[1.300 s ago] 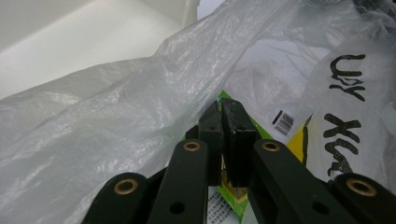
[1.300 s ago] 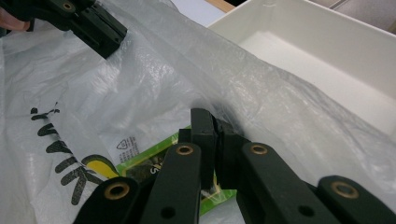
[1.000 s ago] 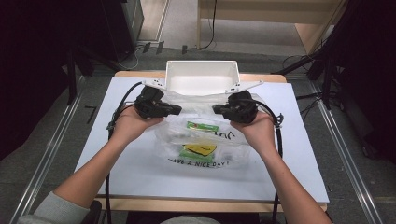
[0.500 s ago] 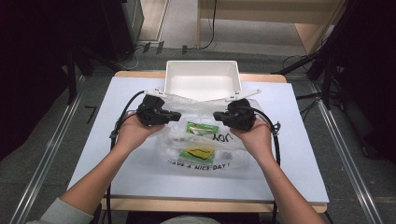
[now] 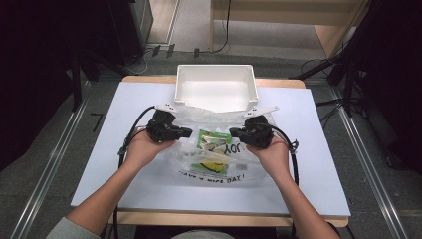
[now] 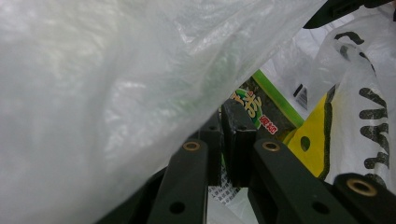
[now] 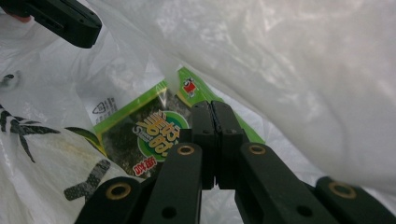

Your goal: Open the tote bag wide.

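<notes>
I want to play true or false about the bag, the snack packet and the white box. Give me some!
1. The plastic bag has a green snack packet inside it. True.
2. The white box is full of snacks. False: nothing lies in it.
3. The left gripper and the right gripper are both at the bag's top edge, one on each side. True.
4. The bag lies inside the white box. False: it lies on the white table, in front of the box.
5. The right gripper's fingers stand wide open. False: they are pressed together.
</notes>
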{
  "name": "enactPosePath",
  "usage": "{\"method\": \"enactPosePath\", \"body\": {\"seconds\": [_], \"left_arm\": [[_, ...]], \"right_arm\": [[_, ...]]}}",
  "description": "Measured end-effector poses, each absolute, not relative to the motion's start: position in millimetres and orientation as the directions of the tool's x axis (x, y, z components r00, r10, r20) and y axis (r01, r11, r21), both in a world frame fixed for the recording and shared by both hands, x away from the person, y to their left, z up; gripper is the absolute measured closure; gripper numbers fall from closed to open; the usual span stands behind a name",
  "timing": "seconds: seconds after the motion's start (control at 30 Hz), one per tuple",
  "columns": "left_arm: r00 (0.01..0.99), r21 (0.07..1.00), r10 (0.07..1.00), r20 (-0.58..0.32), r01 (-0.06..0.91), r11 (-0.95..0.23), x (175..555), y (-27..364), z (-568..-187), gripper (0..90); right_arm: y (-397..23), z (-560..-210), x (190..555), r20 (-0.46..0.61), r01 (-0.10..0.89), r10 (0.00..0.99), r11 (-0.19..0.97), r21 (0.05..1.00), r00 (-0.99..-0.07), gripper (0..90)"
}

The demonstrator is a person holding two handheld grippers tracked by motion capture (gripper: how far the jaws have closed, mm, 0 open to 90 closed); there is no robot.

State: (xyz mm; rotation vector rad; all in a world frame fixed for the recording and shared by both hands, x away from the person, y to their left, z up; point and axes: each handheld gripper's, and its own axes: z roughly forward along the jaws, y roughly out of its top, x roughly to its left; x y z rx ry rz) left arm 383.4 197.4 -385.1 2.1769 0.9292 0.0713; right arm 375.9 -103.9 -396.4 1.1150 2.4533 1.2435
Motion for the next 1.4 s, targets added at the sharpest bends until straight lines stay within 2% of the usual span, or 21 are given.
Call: {"method": "enactPosePath", "body": {"seconds": [0.8, 1.4], "left_arm": [[0.705, 0.613, 0.658, -0.264, 0.649, -0.450, 368, 201, -427, 87.3], [0.692, 0.620, 0.670, -0.269, 0.657, -0.429, 347, 211, -448, 87.6]], "right_arm": [[-118, -445, 351, 0.223, 0.629, 0.710, 0.376, 0.681, -0.667, 90.0], [-113, -463, 331, 0.226, 0.626, 0.709, 0.372, 0.686, -0.668, 90.0]]}}
